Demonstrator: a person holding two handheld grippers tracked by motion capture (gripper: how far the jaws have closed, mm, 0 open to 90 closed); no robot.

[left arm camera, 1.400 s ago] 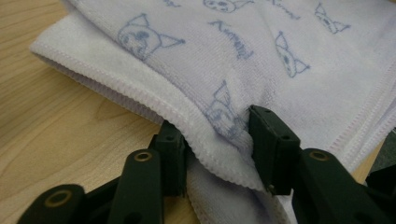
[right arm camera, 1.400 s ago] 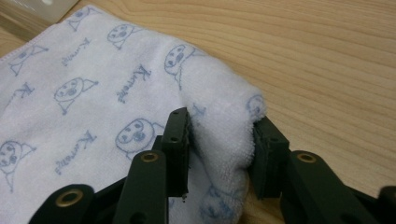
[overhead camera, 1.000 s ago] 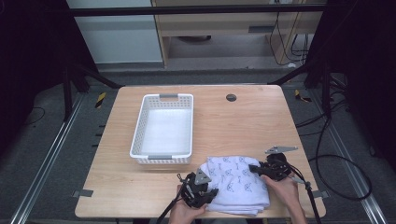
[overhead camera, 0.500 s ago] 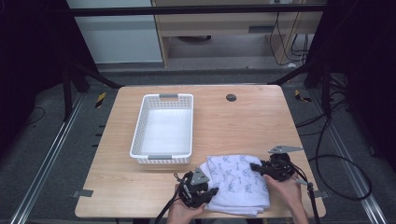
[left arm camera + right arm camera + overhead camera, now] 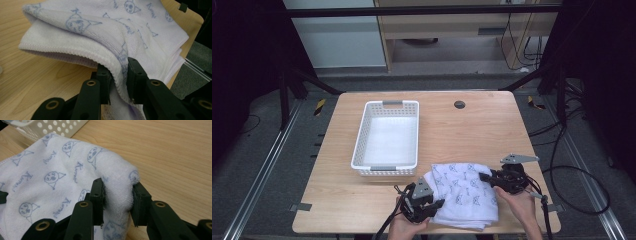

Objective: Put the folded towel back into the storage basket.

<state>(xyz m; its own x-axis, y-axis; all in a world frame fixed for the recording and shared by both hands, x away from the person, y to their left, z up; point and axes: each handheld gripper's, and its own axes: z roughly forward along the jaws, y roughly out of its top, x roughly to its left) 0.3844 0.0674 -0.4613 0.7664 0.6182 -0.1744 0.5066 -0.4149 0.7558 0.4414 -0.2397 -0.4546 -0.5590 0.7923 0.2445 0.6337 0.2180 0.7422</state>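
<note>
Gripping: left gripper and right gripper both clenched on towel.
Towel: lower middle of frame, between grippers, long axis towards basket at upper left.
Nearer basket: left gripper.

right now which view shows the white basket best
The high view: the whole white basket sits on the table, beyond the towel, its inside visible. The right gripper view catches one perforated corner at its top left edge. The left gripper view looks at towel and tabletop instead.
</note>
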